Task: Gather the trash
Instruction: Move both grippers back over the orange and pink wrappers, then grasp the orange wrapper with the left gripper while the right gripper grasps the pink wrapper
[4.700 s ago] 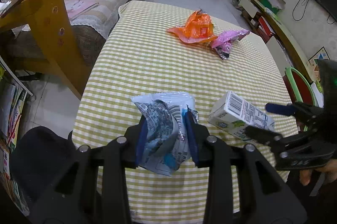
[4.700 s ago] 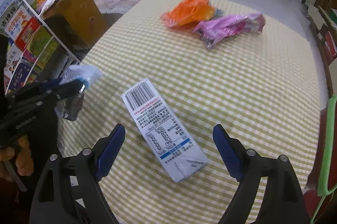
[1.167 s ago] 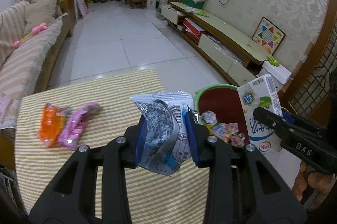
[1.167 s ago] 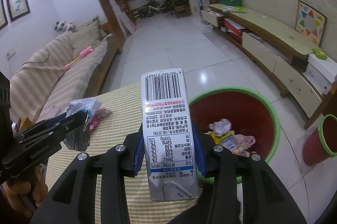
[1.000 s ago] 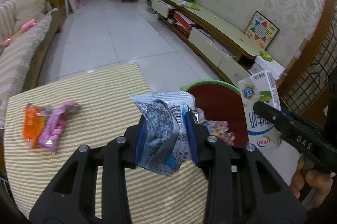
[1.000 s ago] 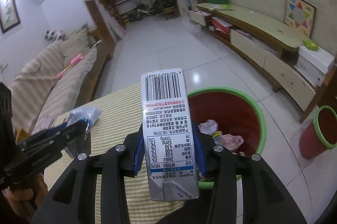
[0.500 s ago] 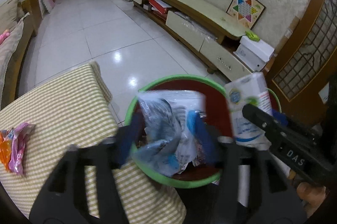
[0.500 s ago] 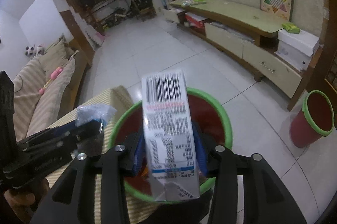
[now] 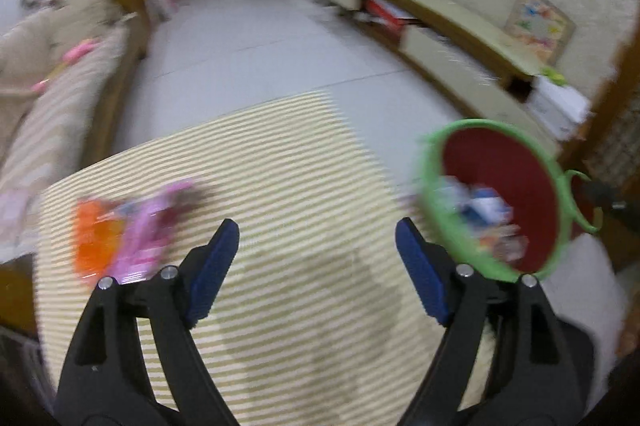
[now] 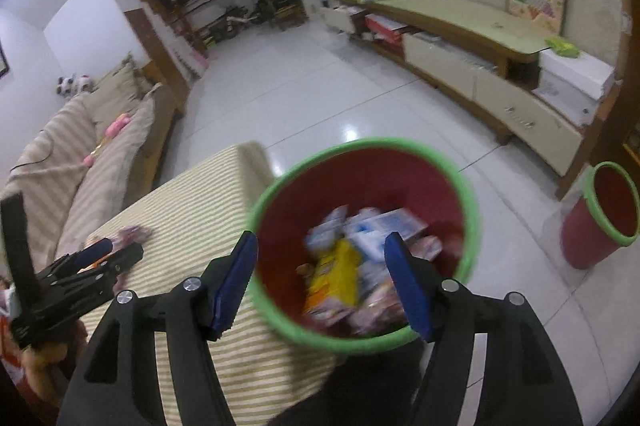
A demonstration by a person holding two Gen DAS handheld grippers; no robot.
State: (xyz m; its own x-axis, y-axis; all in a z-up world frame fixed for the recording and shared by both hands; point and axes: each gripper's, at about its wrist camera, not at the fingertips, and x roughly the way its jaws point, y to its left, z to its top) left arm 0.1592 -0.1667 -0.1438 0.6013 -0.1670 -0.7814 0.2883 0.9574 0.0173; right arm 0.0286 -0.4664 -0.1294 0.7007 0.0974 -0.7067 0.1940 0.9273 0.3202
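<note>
Both tongs empty, jaws opening: left tongs (image 9: 316, 246) over table (image 9: 280, 165), right tongs (image 10: 320, 262) over bin (image 10: 468, 193) at frame centre. Trash (image 10: 352, 266) lies in bin, labels blurred, unreadable. Orange wrapper (image 9: 94, 238) and pink wrapper (image 9: 150, 226) at left on table.

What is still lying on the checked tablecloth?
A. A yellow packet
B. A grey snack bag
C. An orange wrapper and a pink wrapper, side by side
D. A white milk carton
C: the left wrist view shows only the orange wrapper and the pink wrapper on the tablecloth, beside each other.
</note>
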